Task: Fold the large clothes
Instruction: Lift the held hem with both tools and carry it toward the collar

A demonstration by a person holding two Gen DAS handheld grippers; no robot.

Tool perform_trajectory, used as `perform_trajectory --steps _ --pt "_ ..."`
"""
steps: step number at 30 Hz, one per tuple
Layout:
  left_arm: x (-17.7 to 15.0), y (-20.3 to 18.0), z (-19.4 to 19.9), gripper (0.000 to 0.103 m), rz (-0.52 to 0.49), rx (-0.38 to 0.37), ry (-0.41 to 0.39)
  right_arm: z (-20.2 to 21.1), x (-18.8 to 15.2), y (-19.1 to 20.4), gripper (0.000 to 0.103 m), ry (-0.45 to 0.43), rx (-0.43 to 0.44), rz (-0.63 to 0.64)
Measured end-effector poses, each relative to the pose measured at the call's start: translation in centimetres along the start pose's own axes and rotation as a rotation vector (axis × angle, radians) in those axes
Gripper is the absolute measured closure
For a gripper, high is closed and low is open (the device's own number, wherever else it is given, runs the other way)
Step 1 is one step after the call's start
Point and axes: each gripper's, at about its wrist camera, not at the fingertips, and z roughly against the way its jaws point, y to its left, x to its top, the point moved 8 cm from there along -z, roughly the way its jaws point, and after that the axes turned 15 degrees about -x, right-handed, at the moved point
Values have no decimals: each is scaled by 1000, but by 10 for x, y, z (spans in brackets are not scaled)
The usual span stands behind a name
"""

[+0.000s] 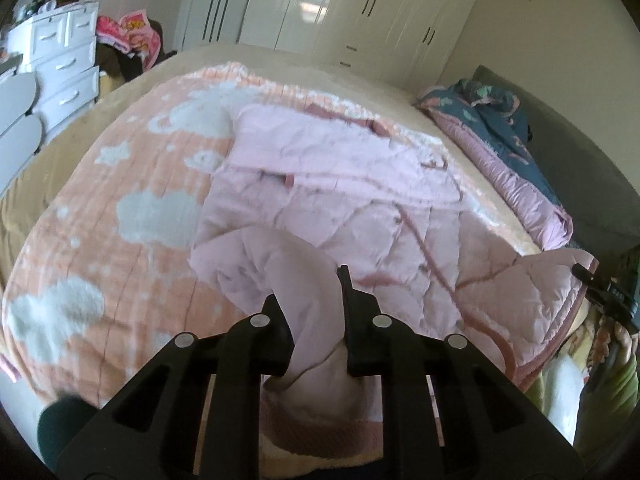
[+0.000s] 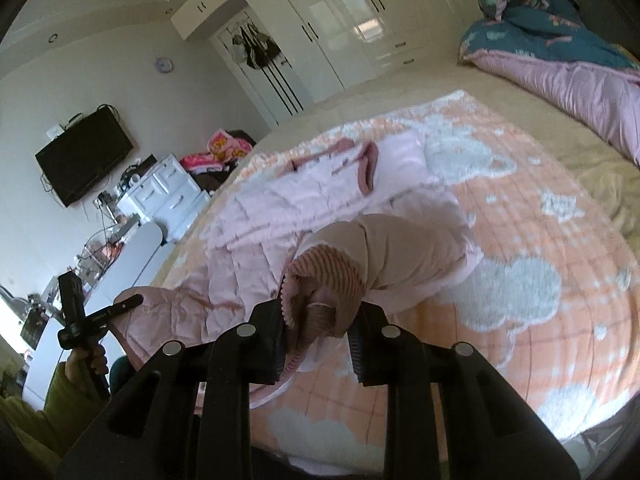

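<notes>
A large pale pink quilted jacket [image 1: 344, 184] lies spread on the bed, and shows in the right wrist view [image 2: 280, 208] too. My left gripper [image 1: 310, 292] is shut on a sleeve of the jacket [image 1: 304, 280], lifted off the bed. My right gripper [image 2: 320, 312] is shut on the other sleeve's ribbed pink cuff [image 2: 324, 276]. The right gripper shows in the left wrist view [image 1: 588, 274] at the jacket's right edge. The left gripper shows in the right wrist view [image 2: 128, 304] at the jacket's left corner.
The jacket rests on an orange blanket with white clouds [image 1: 120, 208] over a beige bed [image 2: 592, 168]. A teal and pink duvet [image 1: 508, 148] is piled at the bed's far right. White drawers [image 1: 64, 72] stand left; white wardrobes [image 1: 340, 12] line the far wall.
</notes>
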Motion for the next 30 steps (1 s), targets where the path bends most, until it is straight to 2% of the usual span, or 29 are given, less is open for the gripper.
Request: perform_trajectory --steps 10,21,30 --pt "44 -14 0 94 -18 -29 -60 5 48 12 79 -80 4 20" --pt "75 -20 3 94 -24 -50 -94 9 77 18 80 -130 3 11" --pt "110 -15 13 94 -3 -61 -161 19 108 20 80 -187 6 1"
